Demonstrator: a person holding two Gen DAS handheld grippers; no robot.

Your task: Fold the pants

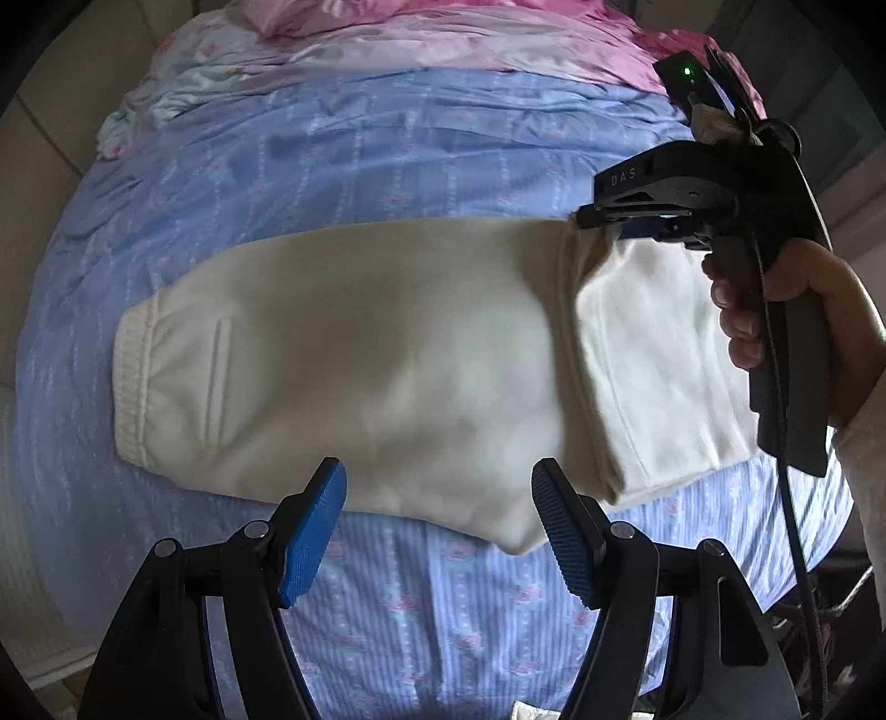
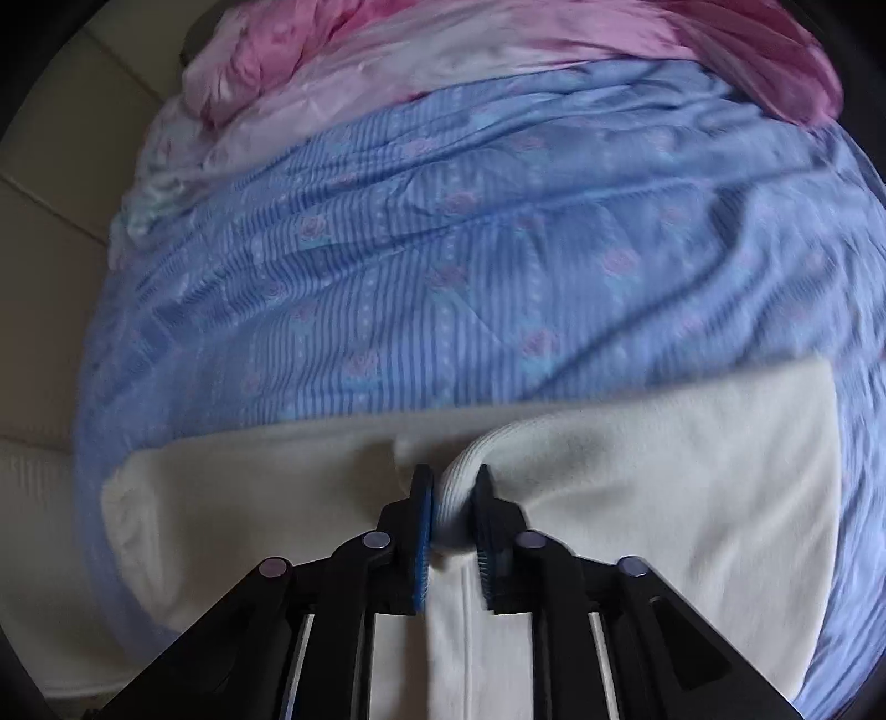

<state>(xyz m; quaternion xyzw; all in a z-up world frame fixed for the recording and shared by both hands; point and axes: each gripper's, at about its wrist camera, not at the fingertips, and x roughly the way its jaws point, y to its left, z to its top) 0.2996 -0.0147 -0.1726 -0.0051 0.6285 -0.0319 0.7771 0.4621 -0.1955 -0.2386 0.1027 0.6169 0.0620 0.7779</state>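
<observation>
Pants, cream and part-folded, lay across the blue floral bedspread while the right gripper pinched a ribbed cuff and the left gripper hovered wide apart, empty.

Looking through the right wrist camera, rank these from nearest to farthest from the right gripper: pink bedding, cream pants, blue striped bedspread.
1. Cream pants, pinched between the right gripper fingers.
2. Blue striped bedspread, beyond the pants.
3. Pink bedding, along the top.
</observation>
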